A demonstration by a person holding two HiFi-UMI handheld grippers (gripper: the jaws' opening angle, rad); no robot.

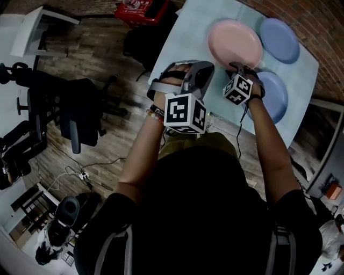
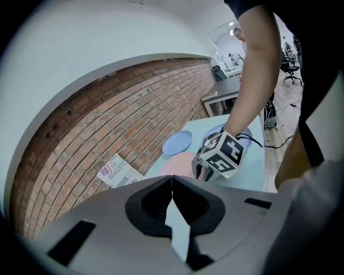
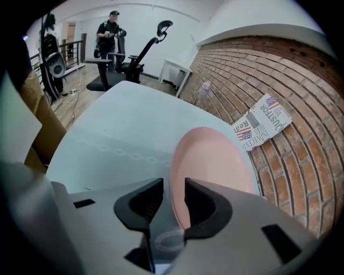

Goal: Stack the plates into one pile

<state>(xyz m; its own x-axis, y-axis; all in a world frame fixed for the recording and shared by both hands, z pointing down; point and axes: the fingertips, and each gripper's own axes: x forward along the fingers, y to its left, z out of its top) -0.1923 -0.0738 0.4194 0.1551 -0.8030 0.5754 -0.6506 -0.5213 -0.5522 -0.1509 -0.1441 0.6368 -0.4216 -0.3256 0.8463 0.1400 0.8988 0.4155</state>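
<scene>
A pink plate (image 1: 235,42) lies flat on the pale blue table (image 1: 185,37). One blue plate (image 1: 280,40) lies to its right and a second blue plate (image 1: 274,96) nearer me. My right gripper (image 1: 237,69) is down at the pink plate's near edge. In the right gripper view the pink plate (image 3: 212,161) has its rim in the gap between the jaws, which stand apart with table showing beside the rim. My left gripper (image 1: 204,65) hovers just left of the pink plate, its tips (image 2: 171,180) touching and holding nothing.
A brick wall (image 3: 301,80) runs along the table's far side, with a newspaper sheet (image 3: 263,126) stuck on it. A red box (image 1: 141,9) sits beyond the table's left corner. Office chairs (image 1: 80,115) stand on the wooden floor to the left.
</scene>
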